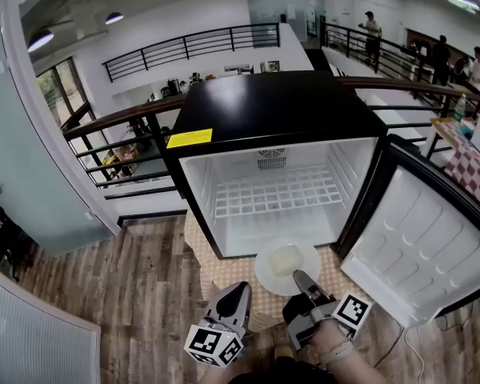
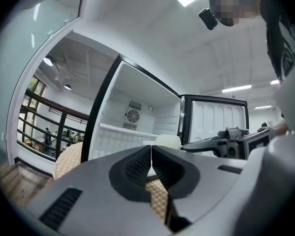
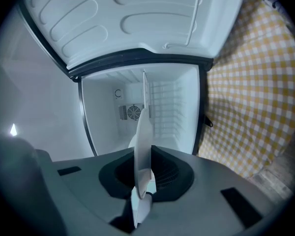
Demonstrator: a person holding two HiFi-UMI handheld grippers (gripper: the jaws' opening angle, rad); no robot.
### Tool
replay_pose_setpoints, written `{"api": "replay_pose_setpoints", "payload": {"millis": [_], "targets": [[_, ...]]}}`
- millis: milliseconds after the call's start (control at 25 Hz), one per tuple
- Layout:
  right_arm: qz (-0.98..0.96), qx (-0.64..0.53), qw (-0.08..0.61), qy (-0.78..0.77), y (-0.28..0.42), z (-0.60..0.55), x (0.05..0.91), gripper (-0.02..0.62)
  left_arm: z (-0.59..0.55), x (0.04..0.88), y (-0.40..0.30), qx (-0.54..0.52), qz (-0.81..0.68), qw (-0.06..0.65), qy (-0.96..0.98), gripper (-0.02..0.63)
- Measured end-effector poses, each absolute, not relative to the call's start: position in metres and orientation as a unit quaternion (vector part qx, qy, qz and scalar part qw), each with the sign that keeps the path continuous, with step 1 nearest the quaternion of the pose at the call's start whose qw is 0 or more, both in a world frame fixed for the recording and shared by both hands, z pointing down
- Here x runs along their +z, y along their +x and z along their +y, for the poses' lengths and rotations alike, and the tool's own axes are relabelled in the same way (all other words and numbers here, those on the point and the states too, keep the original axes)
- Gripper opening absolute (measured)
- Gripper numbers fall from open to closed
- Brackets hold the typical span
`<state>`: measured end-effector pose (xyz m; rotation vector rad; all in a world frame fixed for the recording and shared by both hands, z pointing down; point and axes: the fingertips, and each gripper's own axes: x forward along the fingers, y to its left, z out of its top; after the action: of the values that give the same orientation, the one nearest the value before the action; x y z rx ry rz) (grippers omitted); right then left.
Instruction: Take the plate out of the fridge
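Nearest, the left gripper (image 1: 242,289) hangs idle with its jaws pressed together on nothing. Just beside it, the right gripper (image 1: 298,278) is clenched on the near rim of the plate (image 1: 266,278); its own view shows the rim standing edge-on between the pads. The plate is already outside the fridge (image 1: 272,106), held in the air in front of the open cabinet and above the checked cloth (image 1: 222,272) that lies under the fridge. A pale lump of food (image 1: 283,260) sits on it. The plate looks stiff, smooth and breakable, probably light in itself. Held by one edge only, though, it likely levers down at the far side, and the lump could slide if it tips. The rim is the sensible hold, with the pads well over the lip and the plate kept level. Beyond it the fridge stands empty, with a bare wire shelf (image 1: 276,192) and its door (image 1: 420,242) swung wide to the right. Farther off run a dark railing (image 1: 120,118) and the wooden floor (image 1: 136,294).
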<state>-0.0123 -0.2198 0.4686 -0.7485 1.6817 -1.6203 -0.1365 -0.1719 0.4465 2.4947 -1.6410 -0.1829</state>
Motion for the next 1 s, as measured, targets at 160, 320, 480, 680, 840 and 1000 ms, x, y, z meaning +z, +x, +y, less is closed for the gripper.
{"api": "replay_pose_setpoints", "payload": {"millis": [160, 320, 480, 680, 840, 1000], "targets": [[0.642, -0.622, 0.344, -0.288, -0.016, -0.210, 0.468, 0.051, -0.163, 0.444, -0.140, -0.058, -0.543, 0.075, 0.834, 0.012], [0.641, -0.623, 0.344, -0.288, -0.017, -0.198, 0.469, 0.051, -0.157, 0.443, -0.137, -0.058, -0.535, 0.073, 0.839, 0.012], [0.638, -0.621, 0.348, -0.293, -0.014, -0.189, 0.469, 0.051, -0.149, 0.442, -0.133, -0.058, -0.528, 0.073, 0.844, 0.012], [0.639, -0.618, 0.351, -0.295, -0.011, -0.178, 0.469, 0.051, -0.138, 0.443, -0.132, -0.060, -0.526, 0.075, 0.845, 0.012], [0.638, -0.618, 0.351, -0.297, -0.010, -0.169, 0.470, 0.051, -0.130, 0.444, -0.130, -0.059, -0.525, 0.076, 0.846, 0.012], [0.636, -0.618, 0.353, -0.297, -0.009, -0.158, 0.471, 0.051, -0.119, 0.445, -0.129, -0.059, -0.524, 0.075, 0.847, 0.012]]}}
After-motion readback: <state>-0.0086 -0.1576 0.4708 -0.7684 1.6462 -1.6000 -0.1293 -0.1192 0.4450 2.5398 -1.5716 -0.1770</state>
